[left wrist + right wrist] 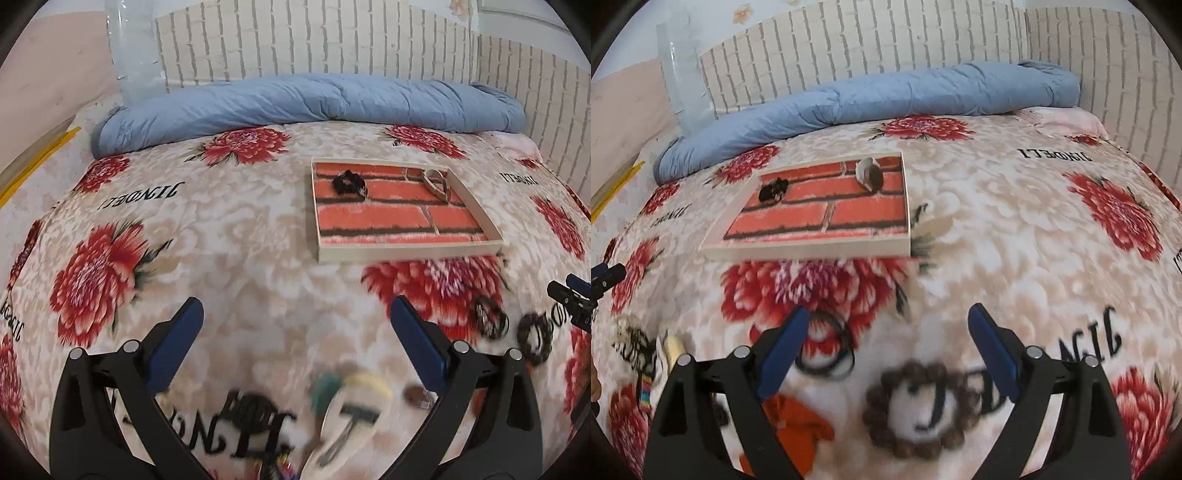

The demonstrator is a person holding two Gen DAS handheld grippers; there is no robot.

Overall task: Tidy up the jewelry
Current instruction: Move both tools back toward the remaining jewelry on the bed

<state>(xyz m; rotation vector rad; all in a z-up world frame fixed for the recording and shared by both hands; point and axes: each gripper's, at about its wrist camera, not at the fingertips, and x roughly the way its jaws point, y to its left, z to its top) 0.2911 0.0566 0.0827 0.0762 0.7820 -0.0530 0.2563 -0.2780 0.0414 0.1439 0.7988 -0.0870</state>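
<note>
Hovering over floral bedspread (258,229), left gripper (295,332) and right gripper (888,332) both spread wide, empty, brown bead bracelet (919,410) below right, brick-patterned tray (402,251) beyond holding black scrunchie (348,183)

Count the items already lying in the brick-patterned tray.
2. A black scrunchie lies in the tray at its far left; a pale looped piece sits at the far right. Nothing else shows inside.
</note>
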